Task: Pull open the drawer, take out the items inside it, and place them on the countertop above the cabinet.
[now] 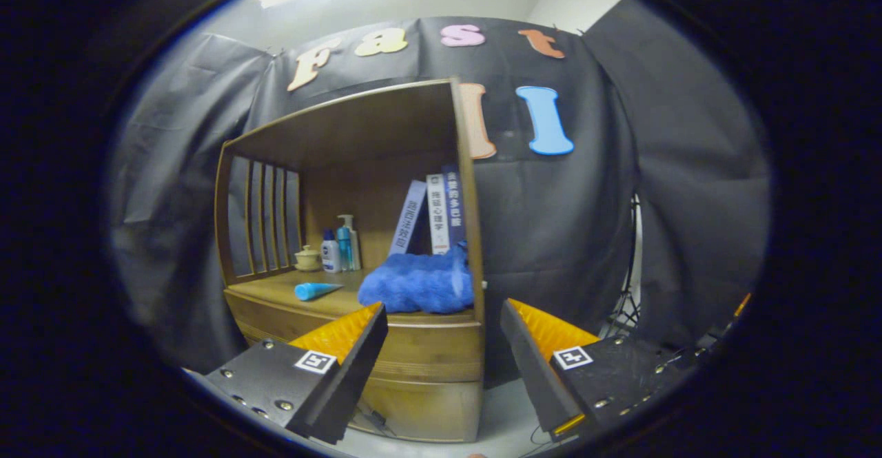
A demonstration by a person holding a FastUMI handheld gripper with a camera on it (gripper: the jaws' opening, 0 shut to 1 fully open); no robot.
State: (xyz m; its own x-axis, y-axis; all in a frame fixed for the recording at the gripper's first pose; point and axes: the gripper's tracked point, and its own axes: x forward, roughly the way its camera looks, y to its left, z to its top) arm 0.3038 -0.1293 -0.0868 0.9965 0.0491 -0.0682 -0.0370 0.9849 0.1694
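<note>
Two fingers of the gripper (444, 348) are seen nearest the camera, spread wide apart with nothing held between them; a small square black-and-white marker is fixed on each finger body, and ribbed pads (341, 330) line the inner faces. Just beyond the fingers the wooden cabinet (420, 375) is found, its right corner standing in the gap between them. The drawer (427, 351) front is seen below the countertop, and it appears closed, though this cannot be told for certain, since the left finger covers part of it. On the countertop (289, 289) a fluffy blue cloth (420, 282) is piled at the right, close to the front edge, and a blue cone-shaped tube (317, 290) is laid on its side to the left of it, apart from it. Further back, near the rear panel, a small lidded cup (307, 258) is set beside a slatted side wall (265, 217), and two bottles (341, 246), one with a pump top, are stood just beside it. Behind the cloth three books (434, 213) are leaned together against the right upright; writing in white characters is carried on their spines, too small to be read with confidence. Farthest off, the black cloth wall (572, 224) of the booth is hung behind the cabinet, and the legs of a stand (627, 306) are seen at the right.
</note>
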